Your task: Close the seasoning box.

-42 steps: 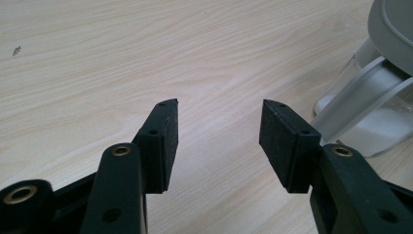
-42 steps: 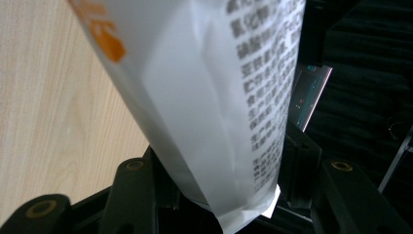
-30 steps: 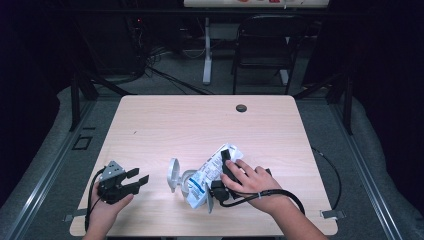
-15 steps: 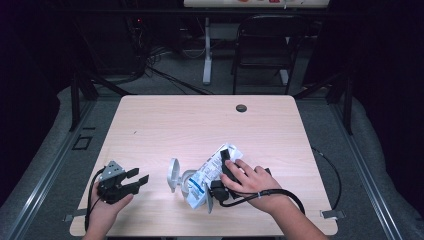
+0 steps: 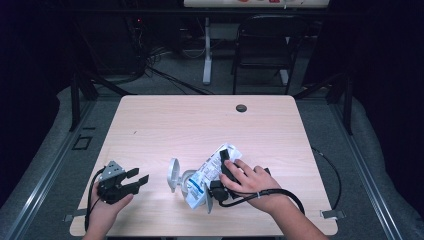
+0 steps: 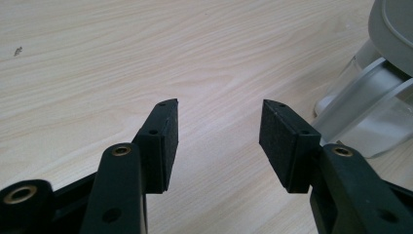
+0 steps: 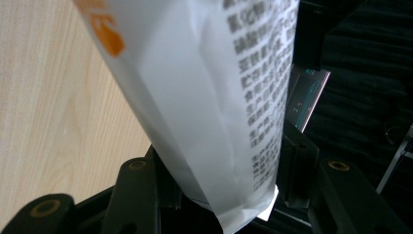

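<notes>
Step in hand: pouring from the bag (image 5: 212, 172) into the clear jar (image 5: 186, 181), as I judge it; the bag leans mouth-down toward the jar's opening.
Bag location: near edge of the table (image 5: 200, 125), centre-right, its low end at the jar.
Jar: lies beside the bag, hinged lid (image 5: 173, 175) flipped open at its left.
Right gripper (image 5: 222, 172): jaws clamped on the bag; in the right gripper view the printed bag (image 7: 214, 97) sits between them.
Left gripper (image 5: 132, 180): jaws apart, nothing between the pads (image 6: 168, 141); rests left of the jar, apart from it.
Next move, my guess: left gripper steadies the jar; right tilts further.
</notes>
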